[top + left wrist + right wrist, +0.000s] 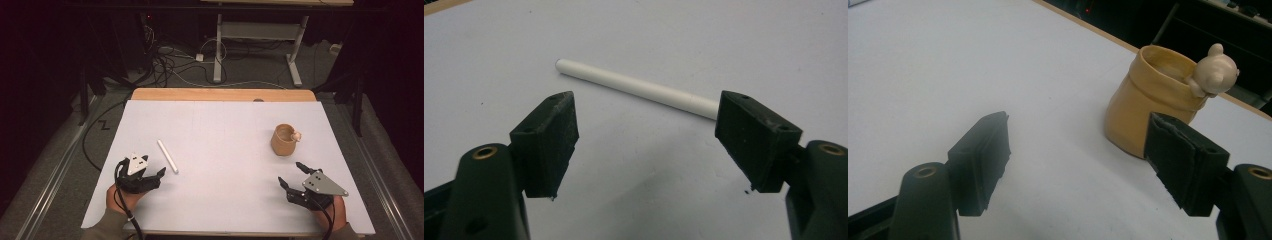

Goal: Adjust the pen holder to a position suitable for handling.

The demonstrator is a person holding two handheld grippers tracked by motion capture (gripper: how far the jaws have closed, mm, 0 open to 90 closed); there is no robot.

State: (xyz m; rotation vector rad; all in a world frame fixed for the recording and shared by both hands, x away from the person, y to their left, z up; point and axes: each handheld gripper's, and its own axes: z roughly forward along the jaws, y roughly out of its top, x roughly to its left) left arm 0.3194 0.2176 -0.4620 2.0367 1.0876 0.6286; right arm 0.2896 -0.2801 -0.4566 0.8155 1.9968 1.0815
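The white stick [167, 156] (a plain rod, perhaps chalk or a thin tube) lies flat on the white sheet [225, 125] that covers the table, in the sheet's left half and nearer its front edge than its back one, slanted so that its near end points toward the front. It lies just beyond the left gripper [155, 175], whose jaws stand released and wide apart, touching nothing. In the left gripper view the stick [636, 89] runs crosswise past both pads [549, 140], so the jaws look lined up to straddle it once they move forward and lower; I judge this an approach, with no grasp yet begun.

Toward the right edge of the sheet stands a yellow-brown ceramic cup [284, 140], upright, with a small pale bear figure [1215, 70] hanging on its rim. The right gripper [292, 175] waits near the front right corner, likewise released and empty, aimed at the cup but apart from it, probably to steady it.
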